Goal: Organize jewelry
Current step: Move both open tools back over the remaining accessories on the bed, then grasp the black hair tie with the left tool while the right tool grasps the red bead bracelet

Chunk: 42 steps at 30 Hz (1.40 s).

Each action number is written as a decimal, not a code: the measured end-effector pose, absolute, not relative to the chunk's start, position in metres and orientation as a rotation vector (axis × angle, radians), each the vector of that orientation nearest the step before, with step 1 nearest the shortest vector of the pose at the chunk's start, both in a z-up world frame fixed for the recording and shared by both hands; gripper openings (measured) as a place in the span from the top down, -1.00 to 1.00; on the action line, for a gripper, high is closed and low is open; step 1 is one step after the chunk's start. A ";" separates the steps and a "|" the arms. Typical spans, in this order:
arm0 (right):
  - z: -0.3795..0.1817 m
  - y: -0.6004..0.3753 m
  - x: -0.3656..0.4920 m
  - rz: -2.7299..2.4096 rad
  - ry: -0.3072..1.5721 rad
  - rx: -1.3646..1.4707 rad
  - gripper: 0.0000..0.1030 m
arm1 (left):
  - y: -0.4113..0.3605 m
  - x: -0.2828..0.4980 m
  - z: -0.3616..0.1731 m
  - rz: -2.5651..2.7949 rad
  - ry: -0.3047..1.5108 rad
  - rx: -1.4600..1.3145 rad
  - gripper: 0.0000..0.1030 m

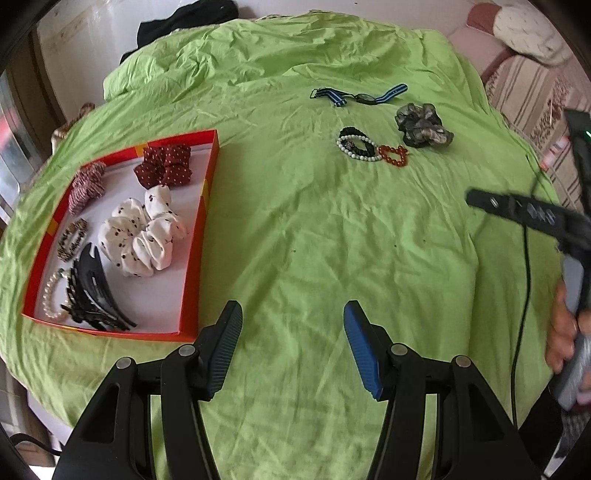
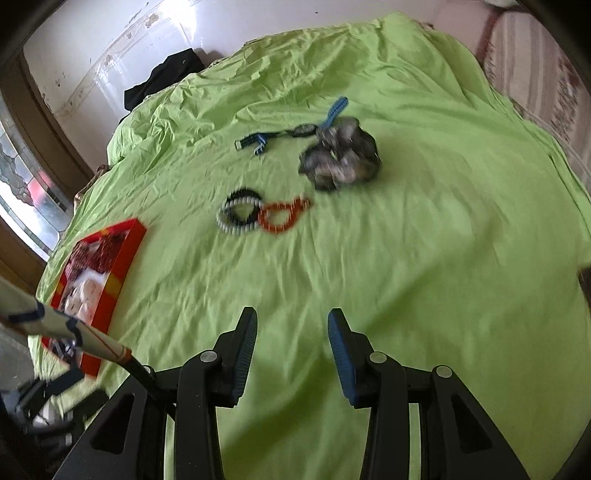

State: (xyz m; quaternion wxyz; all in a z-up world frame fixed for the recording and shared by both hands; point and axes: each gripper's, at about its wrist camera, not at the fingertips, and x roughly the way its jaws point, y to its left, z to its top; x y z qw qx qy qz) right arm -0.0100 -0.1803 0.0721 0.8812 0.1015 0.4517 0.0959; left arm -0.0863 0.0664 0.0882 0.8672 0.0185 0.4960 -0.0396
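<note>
A red box (image 1: 205,206) on the green cloth holds a white dotted scrunchie (image 1: 147,232), a dark red scrunchie (image 1: 164,166), a pink one (image 1: 86,186), a black claw clip (image 1: 92,288) and a pearl bracelet (image 1: 50,295). Loose on the cloth lie a black and white bead bracelet pair (image 1: 354,146), an orange bracelet (image 1: 393,155), a grey scrunchie (image 1: 423,123) and a blue striped watch (image 1: 360,96). My left gripper (image 1: 293,321) is open and empty beside the box. My right gripper (image 2: 291,328) is open and empty, short of the bracelets (image 2: 242,212). The right wrist view is blurred.
The box shows at the left in the right wrist view (image 2: 110,266). The right hand-held gripper (image 1: 535,214) and its black cable (image 1: 524,280) show at the right edge. A black garment (image 1: 184,22) lies at the far edge. A striped sofa (image 1: 524,88) stands at the right.
</note>
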 end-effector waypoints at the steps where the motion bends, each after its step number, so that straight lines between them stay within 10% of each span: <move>1: 0.072 -0.177 0.000 0.200 0.943 0.205 0.16 | 0.068 -0.084 0.087 -0.084 1.039 0.027 -0.09; 18: 0.044 -0.102 0.139 0.272 0.998 0.182 0.17 | 0.085 -0.065 0.076 -0.101 1.038 -0.042 -0.09; 21: 0.029 -0.097 0.145 0.299 1.053 0.191 0.85 | 0.086 -0.067 0.075 -0.103 1.036 -0.029 -0.09; 31: 0.014 -0.101 0.036 0.645 1.246 0.210 0.91 | 0.103 -0.064 0.079 -0.079 1.020 -0.075 -0.09; 34: 0.033 -0.126 0.034 0.546 1.157 0.226 0.70 | 0.100 -0.064 0.080 -0.083 1.015 -0.084 -0.09; 36: 0.045 -0.141 0.051 0.386 1.062 0.181 0.08 | 0.096 -0.065 0.081 -0.086 1.015 -0.090 -0.09; 42: 0.041 -0.149 0.110 0.191 0.997 0.210 0.05 | 0.088 -0.053 0.091 -0.112 1.014 -0.103 -0.09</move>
